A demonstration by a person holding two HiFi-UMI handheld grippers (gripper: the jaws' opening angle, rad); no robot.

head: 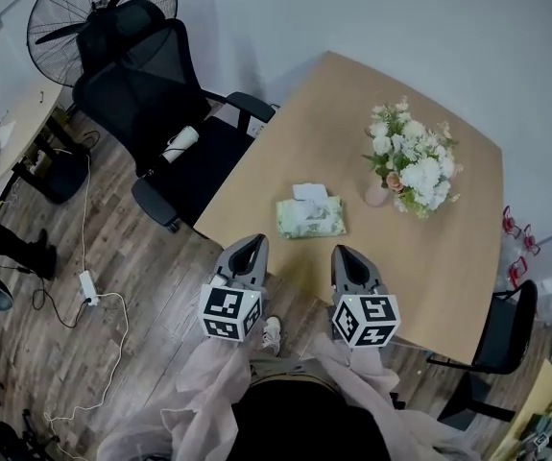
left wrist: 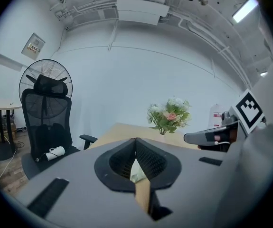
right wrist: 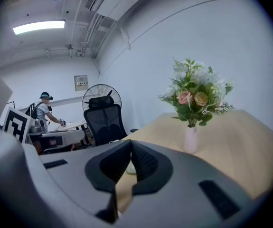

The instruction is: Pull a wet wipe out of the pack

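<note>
Nothing has been pulled yet: the wet wipe pack (head: 311, 217) lies on the table (head: 448, 267) beside the flower vase (head: 379, 194), a white piece showing at its far edge. The left gripper (head: 252, 242) and right gripper (head: 345, 252) hover apart from it, jaws closed together, empty. No print on the pack is legible
</note>
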